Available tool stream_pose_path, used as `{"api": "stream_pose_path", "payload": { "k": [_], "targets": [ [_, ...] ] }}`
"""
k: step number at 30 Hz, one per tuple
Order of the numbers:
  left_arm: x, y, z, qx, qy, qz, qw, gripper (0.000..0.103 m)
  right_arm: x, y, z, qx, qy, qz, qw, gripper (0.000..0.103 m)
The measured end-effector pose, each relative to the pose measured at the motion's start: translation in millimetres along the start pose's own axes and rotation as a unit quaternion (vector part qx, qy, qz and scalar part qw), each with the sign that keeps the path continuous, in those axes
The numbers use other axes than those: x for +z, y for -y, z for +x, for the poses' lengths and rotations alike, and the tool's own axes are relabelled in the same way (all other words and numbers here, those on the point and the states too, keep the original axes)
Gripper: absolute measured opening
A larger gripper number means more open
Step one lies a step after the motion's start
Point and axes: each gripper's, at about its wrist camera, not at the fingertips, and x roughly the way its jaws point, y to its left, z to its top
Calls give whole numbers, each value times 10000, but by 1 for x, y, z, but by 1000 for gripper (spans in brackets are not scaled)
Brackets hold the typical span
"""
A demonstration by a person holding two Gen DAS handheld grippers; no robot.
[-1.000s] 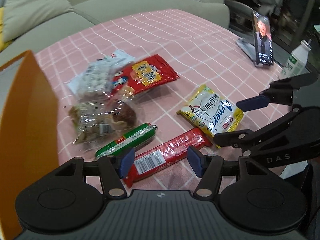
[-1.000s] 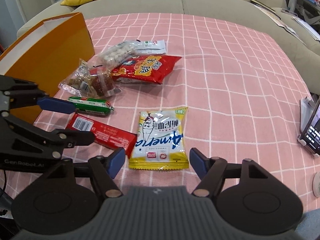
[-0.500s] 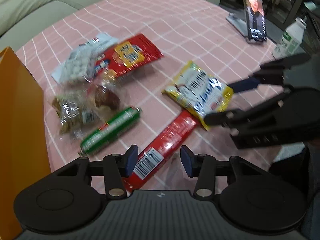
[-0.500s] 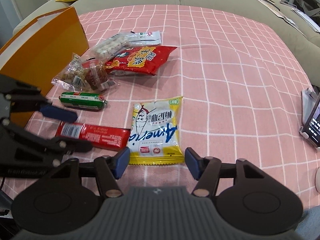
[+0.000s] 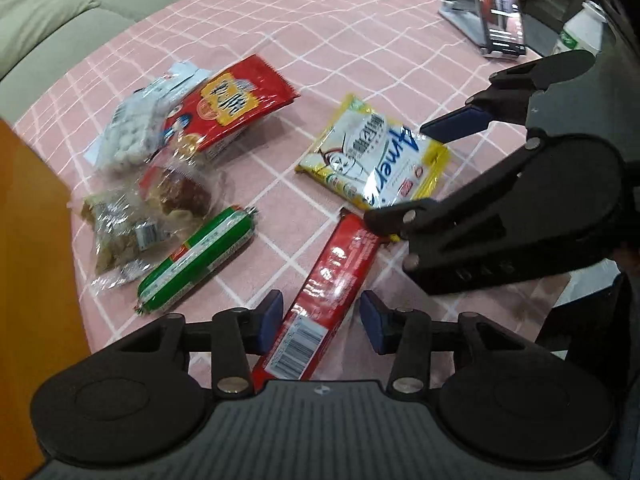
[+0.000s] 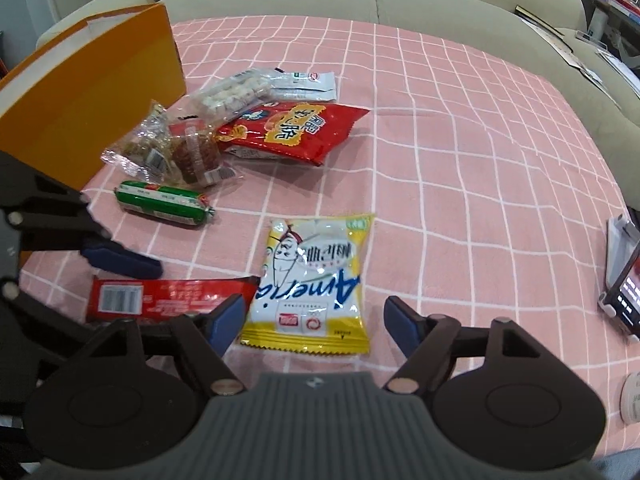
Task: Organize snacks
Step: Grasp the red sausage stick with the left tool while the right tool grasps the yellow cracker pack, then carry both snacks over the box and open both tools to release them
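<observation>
Left wrist alone shows a white bottle (image 5: 580,36).

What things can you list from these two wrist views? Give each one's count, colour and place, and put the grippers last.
Long snack bar: 1, red, between the left gripper's fingers.
Yellow-white packet: 1, ahead of the right gripper.
Sausage: 1, green, beside the box.
Red packet: 1, mid-table.
White-ball packet: 1, clear, behind the red packet.
Clear bags: 2, brown contents, beside the box.
Box: 1, orange, table's left edge.
Phone: 1, on stand.
Bottle: 1, white.
Tablecloth: 1, pink checked.
Left gripper: closing.
Right gripper: opening.
</observation>
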Motion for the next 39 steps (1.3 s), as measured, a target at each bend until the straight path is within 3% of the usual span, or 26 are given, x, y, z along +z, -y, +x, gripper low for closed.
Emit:
{"api": "stream_pose_path", "payload": {
  "k": [5, 8, 13, 17, 18, 19, 23, 39],
  "targets": [
    [-2, -17, -3, 455, -177, -1020, 9936, 33, 2, -4, 4, -112, 15, -146, 9998, 70],
    [-8, -25, -5, 303, -49, -1518, 9879, 33, 3, -6, 7, -100, 4, -223, 9997, 70],
    [-8, -19, -3, 331, -17, -1398, 9896, 42, 5, -5, 12, -38, 18, -181, 9998, 68],
    [-5, -13, -2, 391, -140, -1230, 9915, 41, 5, -3, 11, 4, -38, -88, 10000, 67],
    [-6, -13, -2, 387, -155, -1278, 9909, 35, 4, -3, 11, 7, -49, -74, 10000, 67],
    [-6, -14, -3, 410, -160, -1343, 9900, 29, 4, -4, 11, 7, -58, -70, 10000, 67],
    [-10, -22, -5, 280, -100, -1740, 9843, 27, 4, -4, 6, 33, -32, -38, 10000, 67],
    [-30, -22, -67, 350, 715, -2377, 9681, 27, -4, -5, -37, 663, 114, 802, 9945, 67]
  ]
}}
